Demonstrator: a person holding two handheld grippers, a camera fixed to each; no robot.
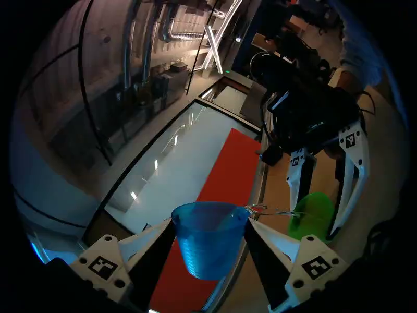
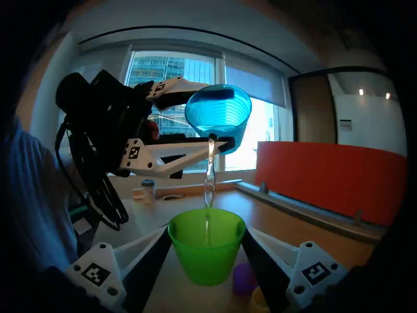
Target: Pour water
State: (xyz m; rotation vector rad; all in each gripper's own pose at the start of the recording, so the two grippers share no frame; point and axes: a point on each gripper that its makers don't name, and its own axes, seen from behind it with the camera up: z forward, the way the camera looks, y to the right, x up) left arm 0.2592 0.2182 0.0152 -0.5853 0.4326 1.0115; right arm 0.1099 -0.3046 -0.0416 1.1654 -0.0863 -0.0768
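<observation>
Water (image 1: 271, 212) is mid-pour. Left gripper view: my left gripper (image 1: 210, 225) pinches the tilted blue cup (image 1: 208, 245), which spills thinly toward the green cup (image 1: 311, 216). Right gripper view: my right gripper (image 2: 206, 232) clamps that green cup, water landing inside. Next, I judge, a steady tilt without overfilling. A jar (image 2: 148, 190) at the desk's (image 2: 292, 219) far edge stands well clear.

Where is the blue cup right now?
In the right gripper view, the blue cup is tipped in the air, centre top, directly above the green cup, gripped between the left gripper's fingers and pouring water into it.
</observation>
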